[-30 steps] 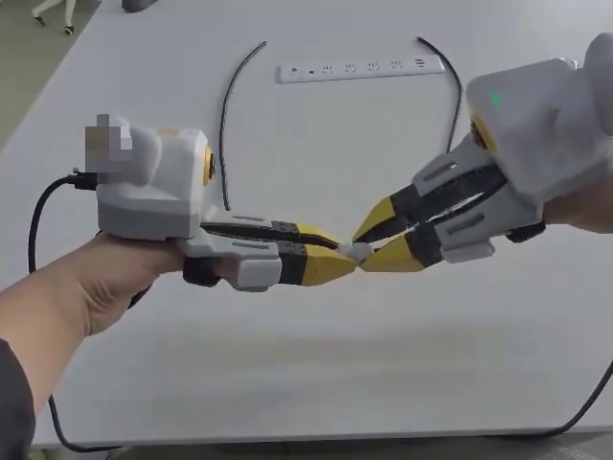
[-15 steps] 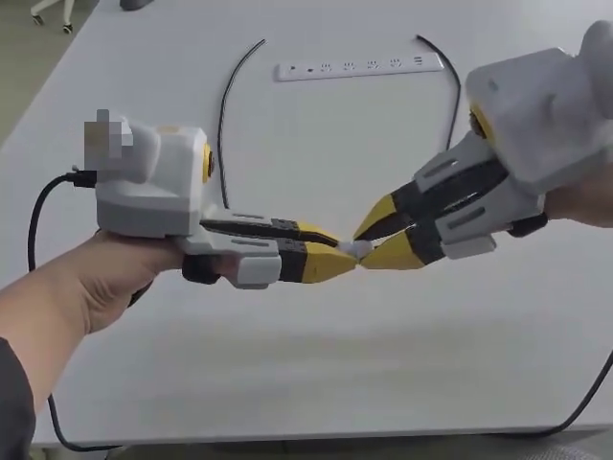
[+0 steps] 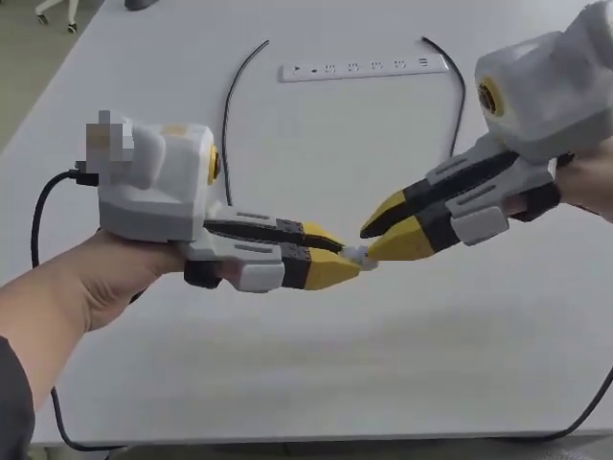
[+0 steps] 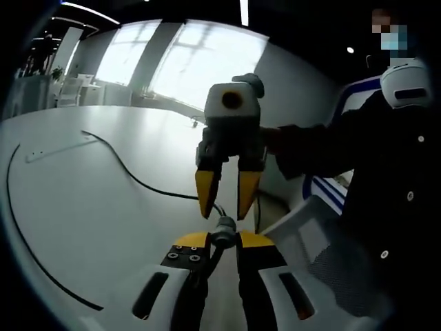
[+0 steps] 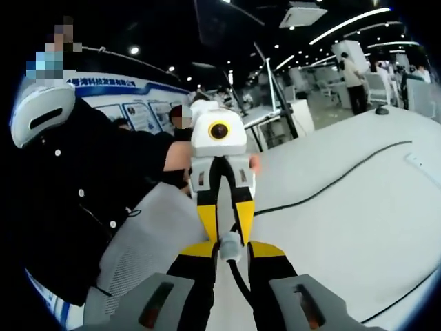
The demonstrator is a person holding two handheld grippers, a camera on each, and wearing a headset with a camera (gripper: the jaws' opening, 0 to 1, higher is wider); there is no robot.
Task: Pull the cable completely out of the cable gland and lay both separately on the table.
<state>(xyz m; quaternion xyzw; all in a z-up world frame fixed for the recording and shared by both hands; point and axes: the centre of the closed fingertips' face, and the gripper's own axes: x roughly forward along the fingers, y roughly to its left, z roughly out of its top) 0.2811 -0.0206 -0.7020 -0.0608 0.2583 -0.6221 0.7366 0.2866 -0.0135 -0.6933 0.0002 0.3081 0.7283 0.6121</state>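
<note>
A small grey cable gland point(image 3: 356, 256) hangs above the white table point(image 3: 316, 364), and my left gripper point(image 3: 352, 257) is shut on it. In the left gripper view the gland point(image 4: 224, 232) sits tight between my yellow tips. My right gripper point(image 3: 369, 242) faces it from the right with its jaws apart around the gland's far end. In the right gripper view the gland point(image 5: 231, 247) lies in the gap, and a black cable point(image 5: 238, 277) runs back from it between my jaws. That cable point(image 3: 461, 91) seems to continue across the table behind the right gripper.
A white power strip point(image 3: 364, 68) lies at the far side of the table. A second thin black cable point(image 3: 226, 125) lies loose left of it. Thick black cords point(image 3: 38, 220) trail from the grippers over the near table edge. A person in dark clothes point(image 4: 386, 172) holds both tools.
The right gripper's body has lifted and swung to the right, and its tips have drawn back slightly. The left gripper still grips the gland, a touch lower.
</note>
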